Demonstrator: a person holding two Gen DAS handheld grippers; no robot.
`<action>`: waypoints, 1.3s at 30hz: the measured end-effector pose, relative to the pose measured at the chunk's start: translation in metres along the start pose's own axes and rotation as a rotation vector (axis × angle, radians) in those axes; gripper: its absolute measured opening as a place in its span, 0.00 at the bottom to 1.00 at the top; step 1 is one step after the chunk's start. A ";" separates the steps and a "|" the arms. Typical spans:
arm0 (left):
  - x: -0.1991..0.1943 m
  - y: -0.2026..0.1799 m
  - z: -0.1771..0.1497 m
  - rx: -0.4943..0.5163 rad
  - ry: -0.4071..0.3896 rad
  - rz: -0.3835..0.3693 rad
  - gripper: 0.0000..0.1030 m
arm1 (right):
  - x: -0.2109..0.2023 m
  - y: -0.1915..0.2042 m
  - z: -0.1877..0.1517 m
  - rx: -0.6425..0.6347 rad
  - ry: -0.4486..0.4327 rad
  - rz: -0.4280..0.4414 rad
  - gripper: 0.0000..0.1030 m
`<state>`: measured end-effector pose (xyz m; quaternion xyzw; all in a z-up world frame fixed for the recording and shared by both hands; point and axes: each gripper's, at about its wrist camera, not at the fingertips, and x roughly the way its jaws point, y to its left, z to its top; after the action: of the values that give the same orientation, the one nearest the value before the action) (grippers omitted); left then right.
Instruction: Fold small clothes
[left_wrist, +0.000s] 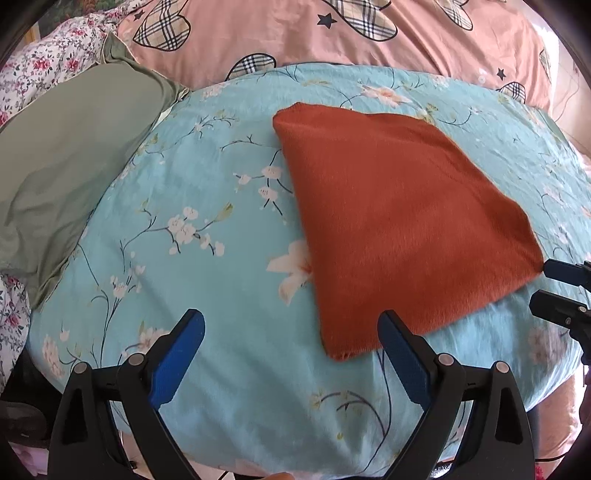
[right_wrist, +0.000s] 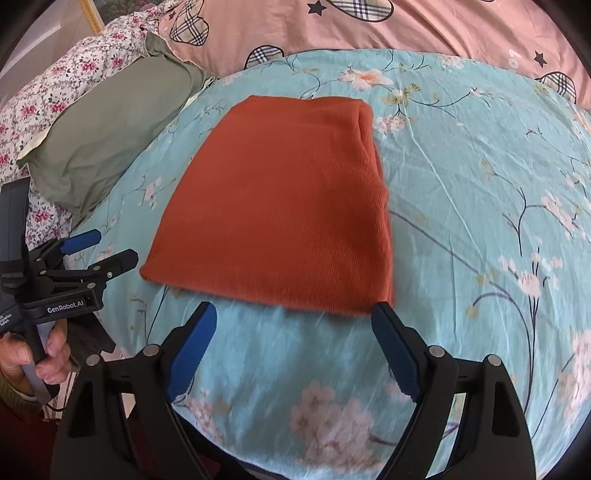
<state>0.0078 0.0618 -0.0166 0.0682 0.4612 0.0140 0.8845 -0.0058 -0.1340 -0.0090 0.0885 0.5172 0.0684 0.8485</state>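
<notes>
A rust-orange knit garment (left_wrist: 399, 229) lies flat, folded into a rough square, on a light blue floral cushion (left_wrist: 207, 206). It also shows in the right wrist view (right_wrist: 280, 206). My left gripper (left_wrist: 291, 325) is open and empty, just in front of the garment's near corner. My right gripper (right_wrist: 293, 314) is open and empty at the garment's near edge. The right gripper's fingertips (left_wrist: 554, 269) show at the garment's right corner in the left wrist view. The left gripper (right_wrist: 110, 247) shows open at the left in the right wrist view.
A grey-green pillow (left_wrist: 62, 166) lies to the left of the cushion. A pink sheet with plaid hearts (left_wrist: 332, 33) is behind. A floral quilt (right_wrist: 55, 85) is at the far left. The cushion's front edge drops off near the grippers.
</notes>
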 end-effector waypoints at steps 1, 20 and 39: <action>0.001 0.000 0.003 0.000 -0.003 0.001 0.93 | 0.000 -0.001 0.003 -0.002 -0.002 0.000 0.84; 0.010 -0.002 0.030 -0.025 -0.016 0.007 0.99 | 0.016 -0.002 0.046 -0.037 -0.008 0.024 0.85; 0.026 0.005 0.051 -0.079 -0.039 -0.055 0.99 | 0.027 -0.023 0.078 0.005 -0.037 0.052 0.85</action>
<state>0.0646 0.0634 -0.0087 0.0208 0.4446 0.0066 0.8955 0.0763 -0.1574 -0.0022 0.1054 0.4990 0.0873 0.8557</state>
